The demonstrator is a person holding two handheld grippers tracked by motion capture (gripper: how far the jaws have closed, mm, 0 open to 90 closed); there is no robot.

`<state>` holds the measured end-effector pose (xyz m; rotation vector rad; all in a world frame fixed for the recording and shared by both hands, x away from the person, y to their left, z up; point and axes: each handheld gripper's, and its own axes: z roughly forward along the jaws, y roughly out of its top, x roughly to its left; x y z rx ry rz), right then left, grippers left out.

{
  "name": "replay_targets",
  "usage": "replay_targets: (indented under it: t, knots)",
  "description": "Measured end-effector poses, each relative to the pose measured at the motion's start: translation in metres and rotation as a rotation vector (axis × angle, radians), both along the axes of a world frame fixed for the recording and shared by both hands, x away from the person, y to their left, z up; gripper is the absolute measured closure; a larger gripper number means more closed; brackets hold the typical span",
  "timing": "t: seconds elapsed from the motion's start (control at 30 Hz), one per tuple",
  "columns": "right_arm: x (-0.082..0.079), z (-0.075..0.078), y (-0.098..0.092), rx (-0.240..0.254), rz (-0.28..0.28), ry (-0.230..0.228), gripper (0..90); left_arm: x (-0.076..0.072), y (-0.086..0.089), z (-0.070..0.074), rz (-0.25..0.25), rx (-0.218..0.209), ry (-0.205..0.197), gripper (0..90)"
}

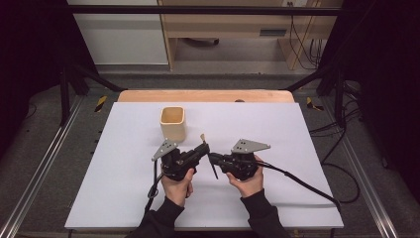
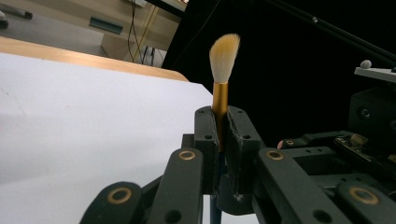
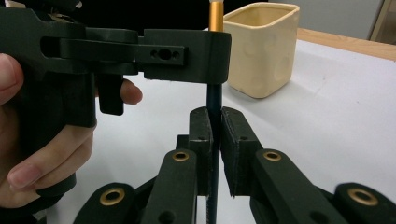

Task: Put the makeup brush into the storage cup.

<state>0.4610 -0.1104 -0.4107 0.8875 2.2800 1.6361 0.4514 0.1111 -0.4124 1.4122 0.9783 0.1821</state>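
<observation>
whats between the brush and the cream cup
Nothing: in the high view, bare white table separates the brush, clamped by both grippers, from the cream cup.

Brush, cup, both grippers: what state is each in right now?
Brush: upright, bristles up, clamped at two points along its length.
Left gripper: shut on the gold ferrule.
Right gripper: shut on the dark handle, lower down.
Cream cup: upright on the white table, empty as far as visible.

Even overhead light brightens the white table (image 1: 124,163) at frame centre; the left and right edges sink into black. Soft shadows lie under the hands. Both gripper views are slightly soft, backgrounds blurred
</observation>
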Motion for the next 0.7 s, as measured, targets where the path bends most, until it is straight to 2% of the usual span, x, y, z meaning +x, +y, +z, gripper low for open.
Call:
replay_targets:
  t: [0.33, 0.6, 0.7]
  knots:
    - [-0.002, 0.003, -0.004, -0.026, -0.049, -0.032, 66.1, 0.0, 0.013, 0.008, 0.025, 0.041, -0.04, 83.0]
    - [0.0, 0.004, -0.01, -0.049, -0.11, -0.035, 49.2, 0.002, 0.025, 0.014, 0.038, 0.072, -0.057, 83.0]
    - [0.0, 0.004, -0.012, -0.05, -0.124, -0.037, 45.8, 0.002, 0.027, 0.016, 0.039, 0.079, -0.061, 83.0]
